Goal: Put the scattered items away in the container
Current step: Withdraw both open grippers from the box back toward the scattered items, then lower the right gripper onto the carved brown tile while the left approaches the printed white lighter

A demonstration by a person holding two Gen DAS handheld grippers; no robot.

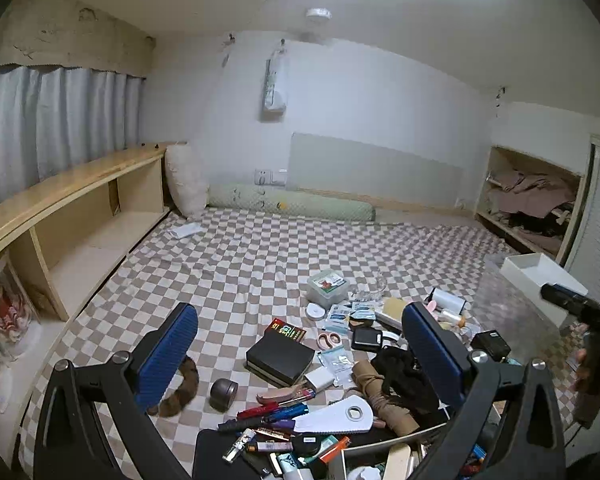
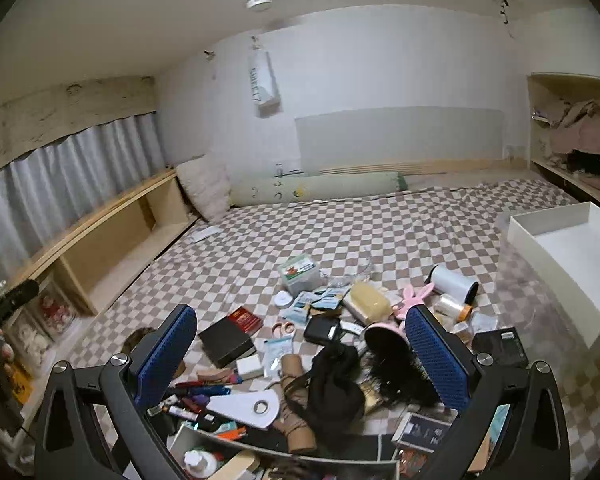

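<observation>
**K:** Grippers first. Left gripper (image 1: 300, 364) spread wide, blue pads (image 1: 166, 356) apart, nothing between them. Right gripper (image 2: 300, 364) same: wide open, holding nothing.

**M:** Both above the pile?

**K:** Yes, both hang over the clutter at the near edge of the checkered bedspread (image 1: 240, 248). What's touching what in there is hard to call.

**M:** What's unreadable?

**K:** Bottom of both views is cut off. Pens, lighters and small tubes (image 1: 268, 440) run under the frame edge. A wooden-edged box (image 2: 236, 460) is only partly in shot, contents unclear. Black cloth (image 2: 336, 384) covers whatever lies beneath it. Labels on the sachets (image 1: 340, 314) too small to read.

**M:** Identifiable items?

**K:** Black book (image 1: 280, 358) between the left gripper's pads in view, white flat tool (image 1: 336, 416) nearer, round tin (image 1: 224, 390) just beside the left pad. Pink scissors (image 1: 327, 339) beyond the book. Lidded plastic tub (image 1: 327, 286) further out, towards the bed's middle.

**M:** Container?

**K:** White open box (image 2: 560, 240) at the right edge of the bed, sitting on a clear bin (image 2: 516, 300). Beyond and right of both grippers, well apart from the pile. Right view shows its bare inside; left view only catches a corner (image 1: 540, 276).
</observation>
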